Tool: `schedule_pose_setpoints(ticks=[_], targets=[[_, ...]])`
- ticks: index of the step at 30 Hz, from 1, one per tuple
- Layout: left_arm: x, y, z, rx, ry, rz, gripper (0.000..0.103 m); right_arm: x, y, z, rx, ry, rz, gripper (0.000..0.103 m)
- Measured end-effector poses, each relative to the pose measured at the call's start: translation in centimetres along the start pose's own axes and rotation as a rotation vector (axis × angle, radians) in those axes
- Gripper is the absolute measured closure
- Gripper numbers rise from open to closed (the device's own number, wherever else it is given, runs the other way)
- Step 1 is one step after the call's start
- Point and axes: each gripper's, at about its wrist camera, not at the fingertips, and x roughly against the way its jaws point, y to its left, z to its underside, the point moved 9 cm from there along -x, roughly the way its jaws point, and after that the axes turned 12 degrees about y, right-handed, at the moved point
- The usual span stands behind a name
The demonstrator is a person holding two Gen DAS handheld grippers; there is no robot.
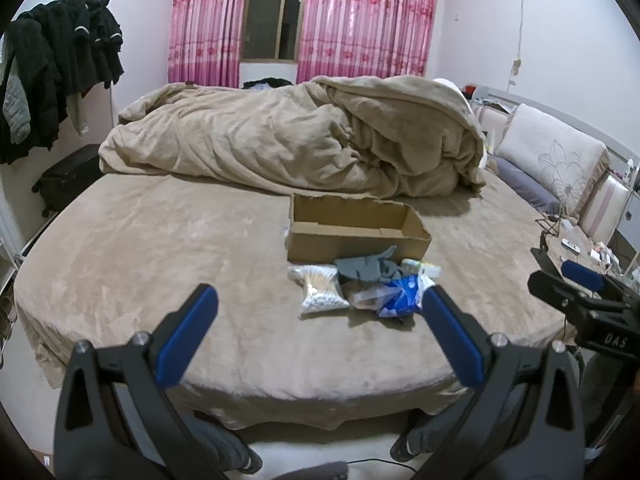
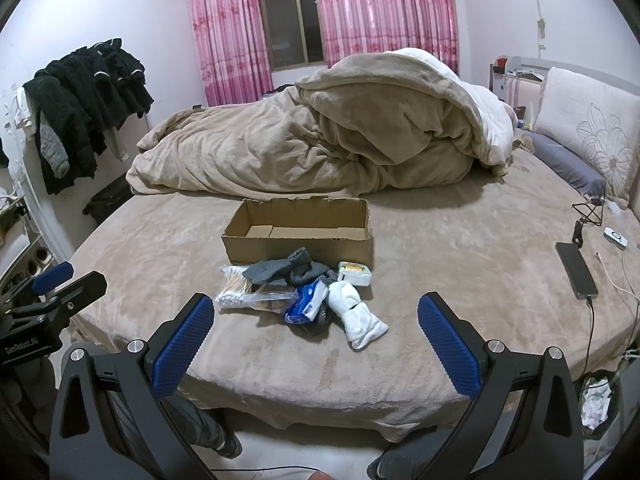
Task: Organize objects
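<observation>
Honestly, found both claws spread wide and empty: left claw [image 1: 320, 304], right claw [image 2: 316, 312]. Spotted soft rolled white socks [image 2: 358, 314] on the tan bed [image 2: 460, 248], just before the open brown cardboard box [image 2: 300, 240]. Probably light, squishy; best pinched mid-roll.

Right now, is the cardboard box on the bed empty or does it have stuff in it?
Empty: the cardboard box shows only its bare bottom flaps.
</observation>
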Motion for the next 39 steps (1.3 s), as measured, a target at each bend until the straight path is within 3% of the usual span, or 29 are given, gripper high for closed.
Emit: schedule_pose_setpoints(ticks=[39], targets=[[-0.7,-1.1,0.1,-0.019,0.02,0.002,0.0,-0.4,-0.1,0.0,-0.009,0.002,-0.023,0.0]])
